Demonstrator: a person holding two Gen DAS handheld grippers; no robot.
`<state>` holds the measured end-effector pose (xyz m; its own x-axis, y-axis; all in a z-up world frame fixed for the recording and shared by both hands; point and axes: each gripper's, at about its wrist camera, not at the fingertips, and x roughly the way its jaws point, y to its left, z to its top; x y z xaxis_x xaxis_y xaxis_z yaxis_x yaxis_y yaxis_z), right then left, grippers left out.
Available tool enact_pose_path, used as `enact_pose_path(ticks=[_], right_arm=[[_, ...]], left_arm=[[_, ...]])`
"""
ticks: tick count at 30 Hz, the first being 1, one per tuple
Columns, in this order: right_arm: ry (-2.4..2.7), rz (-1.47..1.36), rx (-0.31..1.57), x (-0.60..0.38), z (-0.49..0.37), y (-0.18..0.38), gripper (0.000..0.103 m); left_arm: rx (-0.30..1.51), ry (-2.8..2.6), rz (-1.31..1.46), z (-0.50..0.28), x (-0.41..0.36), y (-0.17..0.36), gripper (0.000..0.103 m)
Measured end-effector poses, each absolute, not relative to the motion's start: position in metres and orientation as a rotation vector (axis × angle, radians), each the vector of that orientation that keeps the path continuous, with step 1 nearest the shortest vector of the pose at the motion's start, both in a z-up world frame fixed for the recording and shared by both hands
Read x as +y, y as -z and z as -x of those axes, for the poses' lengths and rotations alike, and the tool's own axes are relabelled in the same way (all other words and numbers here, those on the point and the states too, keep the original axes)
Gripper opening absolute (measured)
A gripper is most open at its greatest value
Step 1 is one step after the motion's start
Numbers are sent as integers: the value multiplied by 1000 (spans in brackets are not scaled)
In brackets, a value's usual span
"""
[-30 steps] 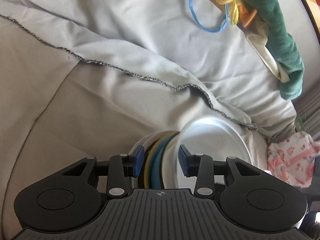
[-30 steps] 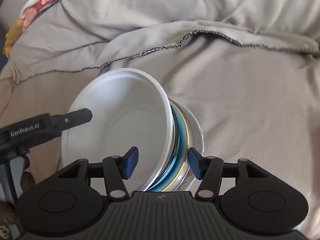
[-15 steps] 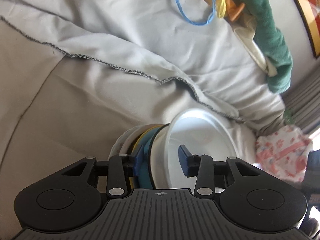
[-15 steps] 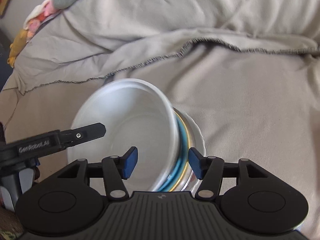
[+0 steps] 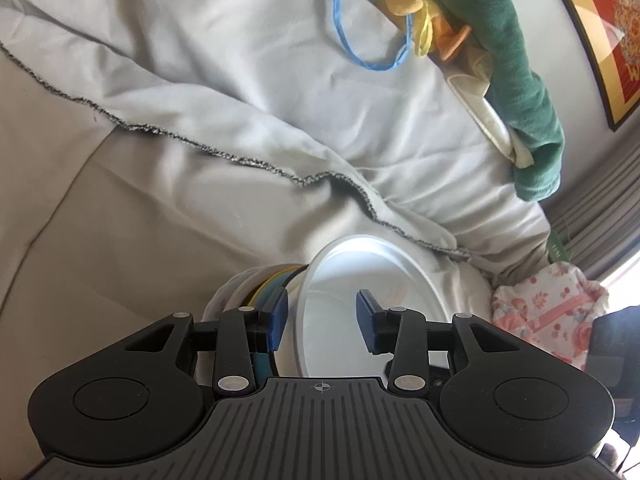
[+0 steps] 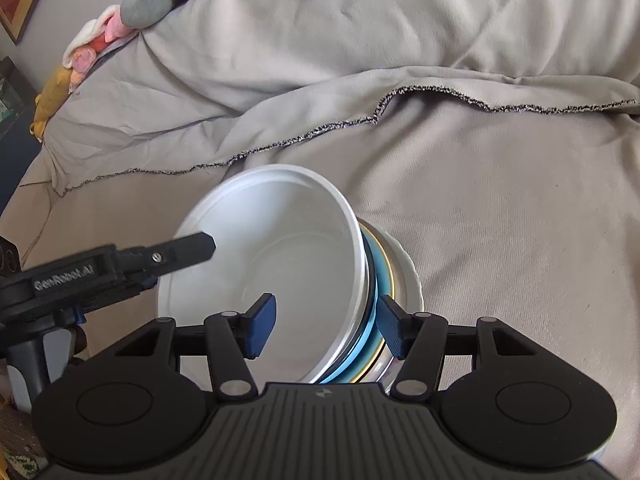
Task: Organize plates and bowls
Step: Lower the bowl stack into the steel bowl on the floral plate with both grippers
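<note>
A stack of dishes is held on edge above the bed: a white bowl [image 6: 276, 264] in front, then blue, yellow and white plates [image 6: 384, 280] behind it. My right gripper [image 6: 326, 328] straddles the stack's rim, its jaws on either side of the bowl and plates. My left gripper [image 5: 322, 320] straddles the opposite rim, with the white bowl [image 5: 360, 276] and plate edges [image 5: 264, 284] between its jaws. The left gripper's finger [image 6: 176, 252] shows in the right wrist view at the bowl's left rim.
A grey blanket [image 6: 480, 200] with a dark stitched hem covers the bed beneath. Soft toys and a green cloth [image 5: 516, 80] lie at the far side, with a blue cord [image 5: 360, 40]. A pink floral cloth [image 5: 548, 312] lies to the right. A framed picture [image 5: 600, 32] hangs on the wall.
Both grippers with the stack have risen and moved back from the blanket. The stack keeps the same tilt between the jaws.
</note>
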<state>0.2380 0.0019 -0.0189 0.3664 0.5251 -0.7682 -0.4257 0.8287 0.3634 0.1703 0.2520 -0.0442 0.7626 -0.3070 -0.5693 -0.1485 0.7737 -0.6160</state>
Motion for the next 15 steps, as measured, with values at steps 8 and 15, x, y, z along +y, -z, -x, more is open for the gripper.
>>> enact_pose_path(ticks=[8,15], right_arm=[[-614,-141,1023,-3,-238,19,56],[-581,-117,1003,-7,-238,17,56]], left_arm=[[739,45,717,-170,263,48,35],[789,-39,625,-173,259,52,35]])
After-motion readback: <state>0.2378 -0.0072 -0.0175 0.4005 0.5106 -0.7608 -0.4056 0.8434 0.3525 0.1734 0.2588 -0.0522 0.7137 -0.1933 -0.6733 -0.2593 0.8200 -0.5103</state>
